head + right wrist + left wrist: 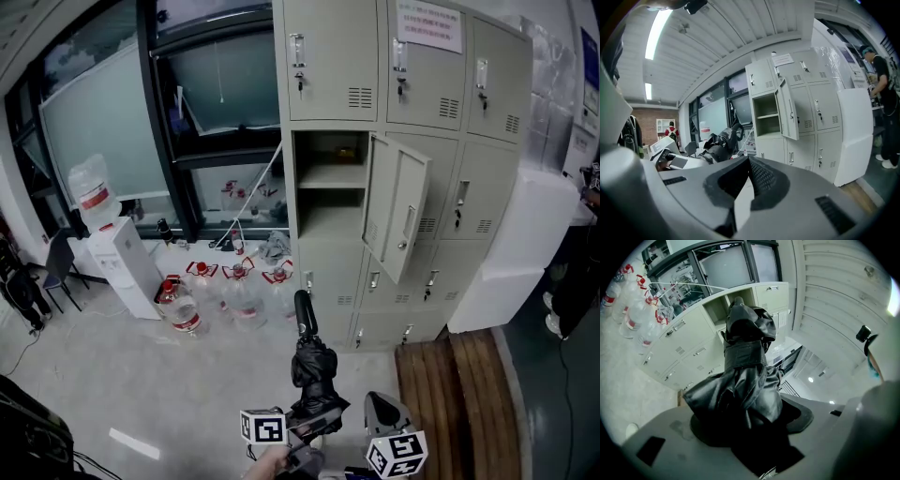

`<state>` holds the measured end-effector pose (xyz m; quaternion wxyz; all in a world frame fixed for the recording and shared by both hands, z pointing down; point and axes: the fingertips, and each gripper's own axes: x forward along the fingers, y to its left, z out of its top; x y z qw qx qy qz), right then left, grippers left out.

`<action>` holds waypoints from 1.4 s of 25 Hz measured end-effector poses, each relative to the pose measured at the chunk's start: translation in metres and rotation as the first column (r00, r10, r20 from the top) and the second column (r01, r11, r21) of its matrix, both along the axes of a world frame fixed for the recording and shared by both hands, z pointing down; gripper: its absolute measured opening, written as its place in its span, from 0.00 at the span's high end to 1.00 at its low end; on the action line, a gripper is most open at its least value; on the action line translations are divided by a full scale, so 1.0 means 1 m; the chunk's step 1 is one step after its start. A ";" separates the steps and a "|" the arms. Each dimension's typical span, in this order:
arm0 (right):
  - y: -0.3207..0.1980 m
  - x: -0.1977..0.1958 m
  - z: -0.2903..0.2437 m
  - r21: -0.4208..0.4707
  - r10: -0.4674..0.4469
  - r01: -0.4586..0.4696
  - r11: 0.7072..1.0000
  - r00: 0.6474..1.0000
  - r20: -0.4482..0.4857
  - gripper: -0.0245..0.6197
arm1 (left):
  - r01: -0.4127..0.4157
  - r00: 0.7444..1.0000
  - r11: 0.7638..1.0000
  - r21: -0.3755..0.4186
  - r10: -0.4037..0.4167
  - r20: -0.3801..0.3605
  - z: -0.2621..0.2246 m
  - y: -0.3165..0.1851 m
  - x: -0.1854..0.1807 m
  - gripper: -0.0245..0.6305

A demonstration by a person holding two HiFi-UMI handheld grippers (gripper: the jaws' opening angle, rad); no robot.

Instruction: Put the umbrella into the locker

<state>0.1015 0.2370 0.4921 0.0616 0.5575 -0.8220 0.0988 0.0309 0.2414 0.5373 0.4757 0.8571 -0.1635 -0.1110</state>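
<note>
Black umbrella (314, 370), lower end hidden, clamped in left gripper (311, 427); right gripper (749, 161) closed, empty.

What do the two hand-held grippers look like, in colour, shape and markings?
The left hand-held gripper and the right hand-held gripper have smooth, matte grey bodies. Each carries a white cube with black square markers: the left cube, the right cube. The right one's dark pads are ribbed.

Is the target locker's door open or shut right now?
Open. The locker door stands swung outward on its hinges, exposing the shelved compartment behind it.
</note>
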 end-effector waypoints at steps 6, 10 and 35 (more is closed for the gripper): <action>-0.054 0.003 0.007 -0.003 -0.016 0.016 1.000 1.000 -0.007 0.96 | -0.027 1.000 0.999 -0.017 0.027 -0.001 0.009 -0.050 0.011 0.55; -0.107 0.013 0.014 -0.011 -0.006 0.006 1.000 1.000 -0.011 0.96 | -0.057 0.998 0.998 -0.027 0.057 -0.017 0.013 -0.102 0.022 0.55; -0.409 0.009 0.009 -0.054 0.105 -0.107 0.993 0.994 -0.026 0.96 | -0.257 0.966 0.964 -0.067 0.256 -0.025 0.006 -0.397 0.038 0.55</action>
